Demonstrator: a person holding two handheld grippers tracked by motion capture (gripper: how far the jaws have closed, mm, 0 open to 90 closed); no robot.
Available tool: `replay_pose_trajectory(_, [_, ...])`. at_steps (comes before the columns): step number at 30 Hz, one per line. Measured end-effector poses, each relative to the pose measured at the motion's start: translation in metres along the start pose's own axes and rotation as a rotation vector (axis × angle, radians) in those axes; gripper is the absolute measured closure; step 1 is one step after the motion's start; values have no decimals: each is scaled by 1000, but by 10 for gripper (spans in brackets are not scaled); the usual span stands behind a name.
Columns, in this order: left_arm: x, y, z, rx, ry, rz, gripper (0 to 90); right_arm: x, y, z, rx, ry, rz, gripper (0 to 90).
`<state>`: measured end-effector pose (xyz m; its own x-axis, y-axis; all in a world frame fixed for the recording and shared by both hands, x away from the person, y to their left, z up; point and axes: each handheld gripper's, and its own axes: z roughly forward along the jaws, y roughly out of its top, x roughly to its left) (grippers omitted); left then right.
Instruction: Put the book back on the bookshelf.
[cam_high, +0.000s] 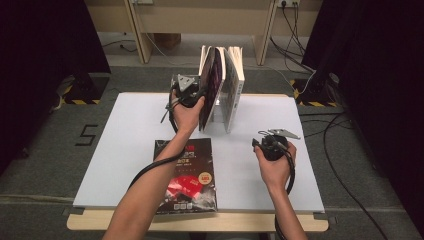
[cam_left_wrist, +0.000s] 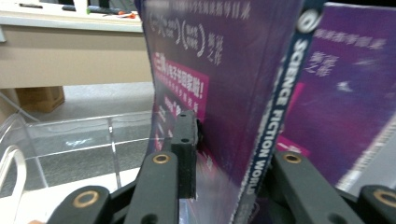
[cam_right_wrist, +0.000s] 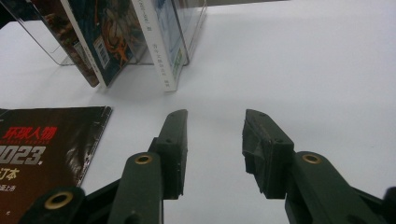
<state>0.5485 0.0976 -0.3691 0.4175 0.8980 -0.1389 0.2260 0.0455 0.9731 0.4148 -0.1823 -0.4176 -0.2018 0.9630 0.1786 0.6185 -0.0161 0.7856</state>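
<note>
With the purple magazine (cam_left_wrist: 224, 93) stood in the clear rack (cam_high: 220, 112), the left gripper (cam_left_wrist: 224, 154) straddles it, jaws loosened, and should back away next; the right gripper (cam_right_wrist: 215, 140) waits wide and empty

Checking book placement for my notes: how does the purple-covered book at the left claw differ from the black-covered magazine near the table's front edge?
The purple-covered book stands nearly upright, leaning in the clear plastic stand; the black-covered magazine lies flat on the white table. The book sits between the left claw's jaws; the magazine is untouched. Both carry printed red-pink patches.
</note>
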Motion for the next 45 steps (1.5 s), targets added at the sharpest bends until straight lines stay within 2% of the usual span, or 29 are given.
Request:
replay_pose_trajectory(7, [-4,1,-13,-1,-52,22,657,0,0,0,0,-1,-3,606])
replay_pose_trajectory(10, [-6,1,-18,-2,-62,39,654,2,0,0,2,-3,-4,606])
replay_pose_trajectory(14, [-10,2,-26,6,-96,71,643,2,0,-1,0,-5,-4,605])
replay_pose_trajectory(20, [-8,2,-36,10,-103,85,618,1,0,-2,-1,-5,-4,606])
replay_pose_trajectory(24, [-1,1,-48,20,-112,77,591,2,1,-4,-4,-6,-1,606])
replay_pose_trajectory(27, [8,-1,-59,43,-113,87,562,3,1,-4,-4,-5,-3,605])
replay_pose_trajectory(29, [15,-4,-66,63,-109,75,547,3,1,-4,-4,-3,-15,605])
replay_pose_trajectory(38, [54,-31,-96,158,-66,36,516,8,3,-4,-7,2,-22,605])
replay_pose_trajectory(45, [65,-47,-112,201,-62,33,502,11,2,-3,-8,7,-25,604])
